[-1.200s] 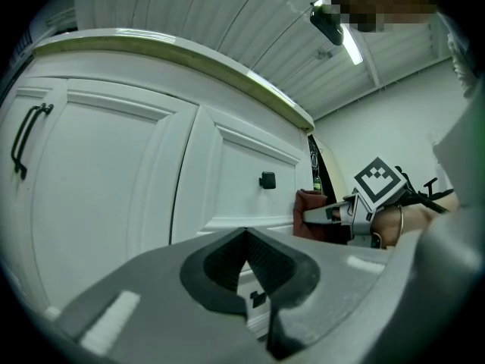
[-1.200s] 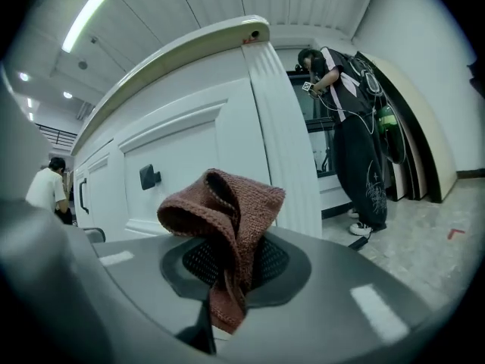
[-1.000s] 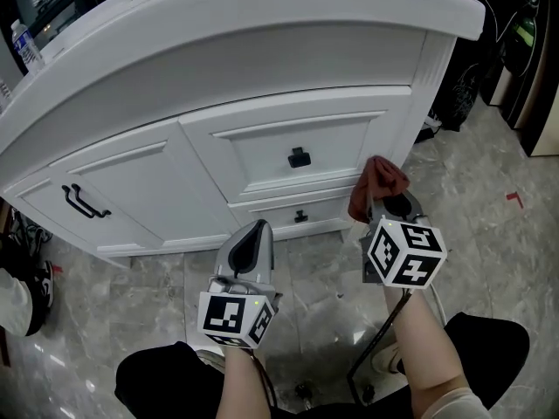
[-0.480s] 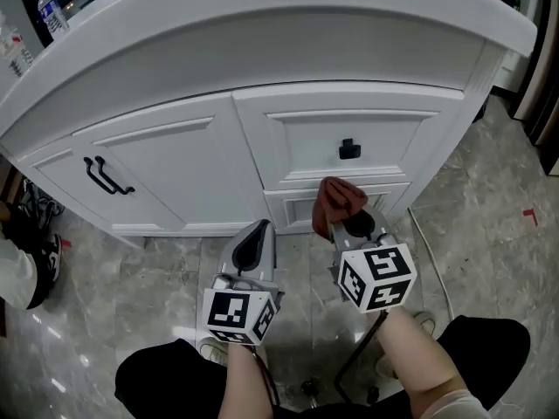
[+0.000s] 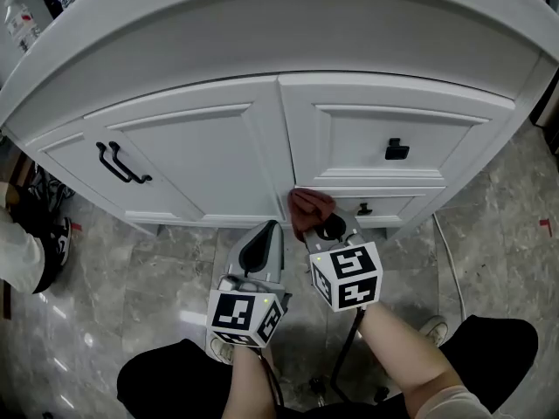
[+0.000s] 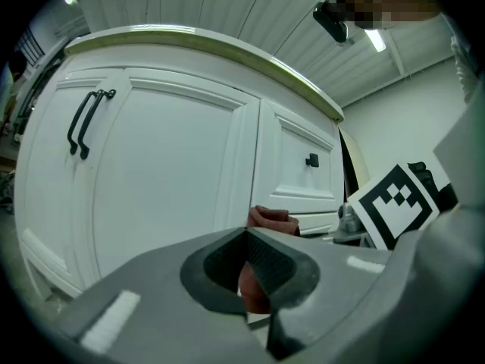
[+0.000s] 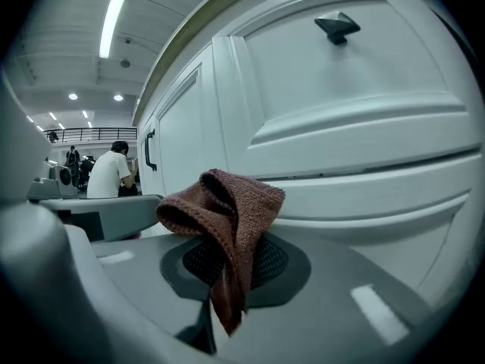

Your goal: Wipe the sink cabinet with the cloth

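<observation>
The left tool (image 5: pixel 267 227) hangs pressed together and empty near the white sink cabinet (image 5: pixel 201 147), while just right of it the right tool (image 5: pixel 327 226), the nearer one, pinches the bunched brown cloth (image 5: pixel 307 206) pointing far toward the lower drawer (image 5: pixel 397 206).

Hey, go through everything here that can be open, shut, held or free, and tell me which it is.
right gripper: shut on the cloth.
cloth: bunched up, clamped.
left gripper: shut, empty.
cabinet door: shut.
upper drawer: shut.
lower drawer: shut.
</observation>
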The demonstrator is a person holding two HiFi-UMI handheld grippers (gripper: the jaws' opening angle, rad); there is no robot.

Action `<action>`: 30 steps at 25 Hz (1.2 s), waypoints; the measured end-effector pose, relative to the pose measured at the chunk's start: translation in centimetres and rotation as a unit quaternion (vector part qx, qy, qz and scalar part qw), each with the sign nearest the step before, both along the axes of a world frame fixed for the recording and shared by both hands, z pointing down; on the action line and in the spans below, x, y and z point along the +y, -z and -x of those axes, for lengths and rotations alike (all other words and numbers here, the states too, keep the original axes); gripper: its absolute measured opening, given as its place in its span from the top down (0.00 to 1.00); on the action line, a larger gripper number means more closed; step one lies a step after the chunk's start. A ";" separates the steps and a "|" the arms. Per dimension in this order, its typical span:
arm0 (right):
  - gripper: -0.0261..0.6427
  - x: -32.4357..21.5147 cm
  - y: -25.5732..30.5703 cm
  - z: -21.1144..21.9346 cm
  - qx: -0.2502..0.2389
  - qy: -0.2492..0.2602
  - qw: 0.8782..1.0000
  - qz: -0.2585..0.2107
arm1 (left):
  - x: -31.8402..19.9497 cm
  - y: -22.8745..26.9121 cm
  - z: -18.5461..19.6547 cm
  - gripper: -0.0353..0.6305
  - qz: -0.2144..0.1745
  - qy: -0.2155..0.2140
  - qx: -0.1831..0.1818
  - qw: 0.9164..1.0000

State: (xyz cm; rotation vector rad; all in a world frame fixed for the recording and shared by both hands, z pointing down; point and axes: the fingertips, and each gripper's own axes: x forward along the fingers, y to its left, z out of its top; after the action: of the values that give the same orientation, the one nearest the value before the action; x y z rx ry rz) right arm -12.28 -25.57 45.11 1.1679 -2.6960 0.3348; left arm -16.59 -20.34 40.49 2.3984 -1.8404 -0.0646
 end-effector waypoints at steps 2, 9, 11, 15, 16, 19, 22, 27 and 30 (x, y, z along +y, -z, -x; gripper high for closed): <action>0.84 -0.2 -0.4 0.1 0.003 0.001 1.000 0.002 | -0.1 0.0 0.1 0.95 -0.001 0.002 0.004 1.000; 0.83 -1.0 -1.1 -2.7 0.017 -0.017 1.000 0.006 | -0.8 -0.2 -1.8 0.95 -0.007 -0.022 0.000 1.000; 0.84 -1.5 -1.4 -4.0 0.025 -0.029 0.999 0.008 | -0.9 -0.4 -2.3 0.95 -0.003 -0.029 -0.001 1.000; 0.83 -2.1 -1.9 -6.4 0.034 -0.046 0.998 0.011 | -1.2 -0.7 -3.5 0.95 0.003 -0.040 -0.005 0.999; 0.83 -2.2 -1.9 -6.9 0.034 -0.050 0.998 0.012 | -1.3 -0.8 -3.7 0.95 0.004 -0.041 -0.006 0.999; 0.83 -2.5 -2.0 -8.5 0.032 -0.061 0.998 0.015 | -1.5 -1.2 -4.5 0.95 0.009 -0.045 -0.007 0.999; 0.83 -2.7 -2.0 -10.2 0.026 -0.072 0.997 0.020 | -1.8 -1.3 -5.3 0.95 0.012 -0.050 -0.004 0.999; 0.83 -2.8 -1.6 -12.0 0.015 -0.076 0.997 0.024 | -2.3 -2.0 -7.5 0.95 0.020 -0.069 -0.008 0.997; 0.84 -2.8 -1.3 -13.2 -0.007 -0.090 0.995 0.033 | -2.6 -2.4 -8.7 0.95 0.026 -0.080 -0.012 0.996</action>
State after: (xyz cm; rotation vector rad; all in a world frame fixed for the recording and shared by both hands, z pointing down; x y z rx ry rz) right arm 0.92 -28.37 46.41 1.3965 -2.5751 0.4555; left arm -7.89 -22.91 42.93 2.5101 -1.6316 0.0265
